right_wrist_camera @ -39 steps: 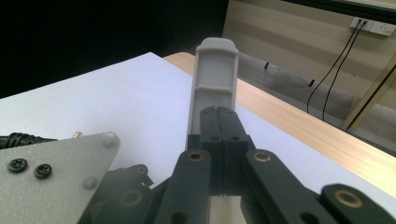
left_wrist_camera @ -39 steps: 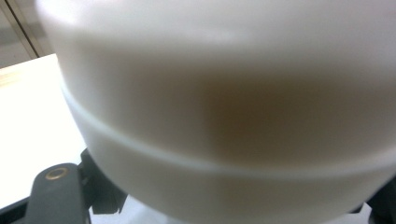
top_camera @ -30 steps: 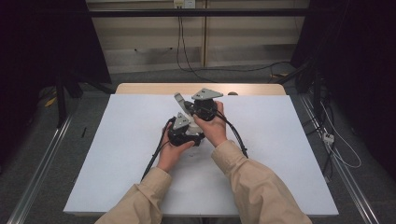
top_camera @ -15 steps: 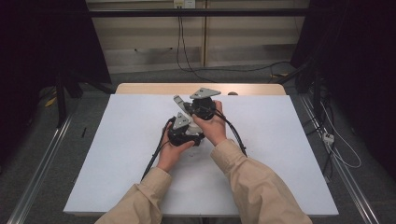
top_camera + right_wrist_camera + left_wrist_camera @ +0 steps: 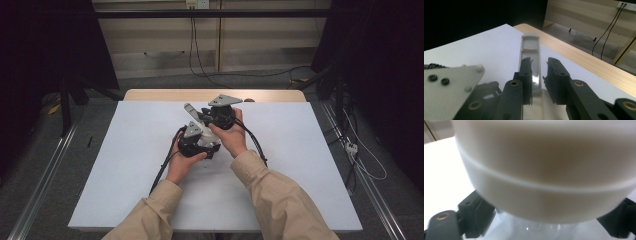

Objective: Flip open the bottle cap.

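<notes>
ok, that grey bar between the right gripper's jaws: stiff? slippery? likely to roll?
Probably stiff: the grey bar juts straight past the right gripper, whose jaws have just been opening, and shows no sag. Its face glints, so it may be slippery. It looks flat-sided, so it is unlikely to roll.

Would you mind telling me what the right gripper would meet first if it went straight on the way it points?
The right gripper would probably meet the grey handle first, lying close between its jaws; beyond it is the white table. Depth is unclear.
</notes>
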A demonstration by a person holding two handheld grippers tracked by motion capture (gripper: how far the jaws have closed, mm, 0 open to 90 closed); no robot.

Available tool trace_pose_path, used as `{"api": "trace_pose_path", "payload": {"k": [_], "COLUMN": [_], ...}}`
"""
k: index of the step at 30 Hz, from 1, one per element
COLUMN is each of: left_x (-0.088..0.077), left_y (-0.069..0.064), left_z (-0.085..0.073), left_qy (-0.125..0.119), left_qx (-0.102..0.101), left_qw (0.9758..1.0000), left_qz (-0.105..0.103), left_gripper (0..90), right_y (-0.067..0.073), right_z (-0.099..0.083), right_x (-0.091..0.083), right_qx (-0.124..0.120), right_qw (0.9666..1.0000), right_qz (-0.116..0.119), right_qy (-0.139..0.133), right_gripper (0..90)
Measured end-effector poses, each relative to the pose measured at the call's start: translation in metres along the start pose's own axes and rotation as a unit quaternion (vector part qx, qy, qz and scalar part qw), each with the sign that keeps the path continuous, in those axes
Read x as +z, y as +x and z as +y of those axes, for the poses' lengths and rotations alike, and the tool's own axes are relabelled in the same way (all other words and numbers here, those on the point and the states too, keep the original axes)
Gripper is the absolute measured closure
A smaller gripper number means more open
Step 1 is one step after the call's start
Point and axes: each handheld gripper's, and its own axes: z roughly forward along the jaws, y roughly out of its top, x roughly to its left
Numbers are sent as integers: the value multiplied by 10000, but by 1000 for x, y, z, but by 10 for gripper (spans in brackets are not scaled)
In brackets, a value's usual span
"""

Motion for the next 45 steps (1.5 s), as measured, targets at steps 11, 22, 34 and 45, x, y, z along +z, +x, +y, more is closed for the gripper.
{"api": "trace_pose_path", "payload": {"k": [11,22,34,45], "left_x": [-31,-65,-97,-126], "left_y": [-1,-3,1,7], "left_z": [2,-6,-21,-35], "left_qy": [175,173,204,181], "left_qx": [-96,-40,-49,-149], "left_qw": [9997,9998,9998,9997], "left_qz": [-136,-48,-29,107], "left_gripper": [55,64,69,70], "right_y": [-2,-5,-15,-15], "right_z": [-8,-40,-89,-125], "right_x": [-27,-68,-110,-141], "right_qx": [186,317,376,494], "right_qw": [9997,9991,9992,9986], "right_qz": [142,249,56,-50], "right_qy": [-99,-104,74,198], "right_gripper": [395,203,144,121]}}
